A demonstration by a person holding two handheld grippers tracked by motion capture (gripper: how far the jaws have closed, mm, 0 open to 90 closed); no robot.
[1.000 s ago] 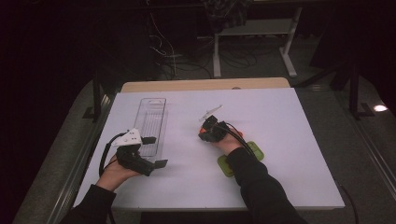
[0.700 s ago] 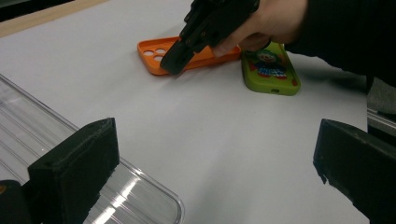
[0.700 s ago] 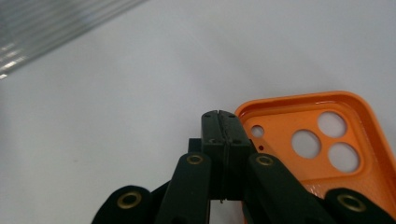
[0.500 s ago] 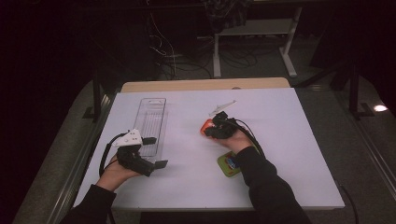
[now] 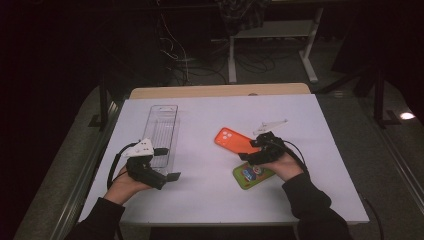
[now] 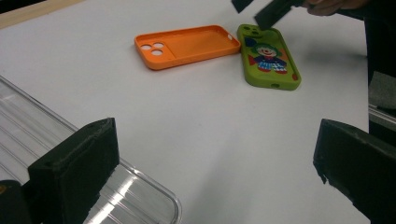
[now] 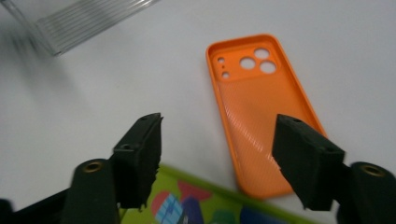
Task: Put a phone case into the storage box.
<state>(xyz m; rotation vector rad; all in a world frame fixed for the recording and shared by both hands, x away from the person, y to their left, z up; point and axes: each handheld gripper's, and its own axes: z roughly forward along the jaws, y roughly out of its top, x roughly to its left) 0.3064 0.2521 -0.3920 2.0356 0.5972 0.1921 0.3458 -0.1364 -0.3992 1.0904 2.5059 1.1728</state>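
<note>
Now freed: an orange phone case [image 7: 264, 112] lies flat on the white table [image 5: 210, 200], just ahead of our right gripper [image 7: 217, 154].

Its jaws have just been opening and now stand apart with nothing between them, the case's near end lying just beyond the fingertips [image 7: 299, 140] and its hollow side up. We judge it light, thin and bendy, likely to flex if squeezed across its width; the raised rim along a long edge looks like the surest place to pinch. A green phone case [image 5: 252, 175] with a cartoon clown lies below the jaws, touching the orange one at a corner. Our left gripper [image 6: 215, 163] rests with jaws wide and empty beside a clear plastic tray [image 5: 162, 127].
</note>
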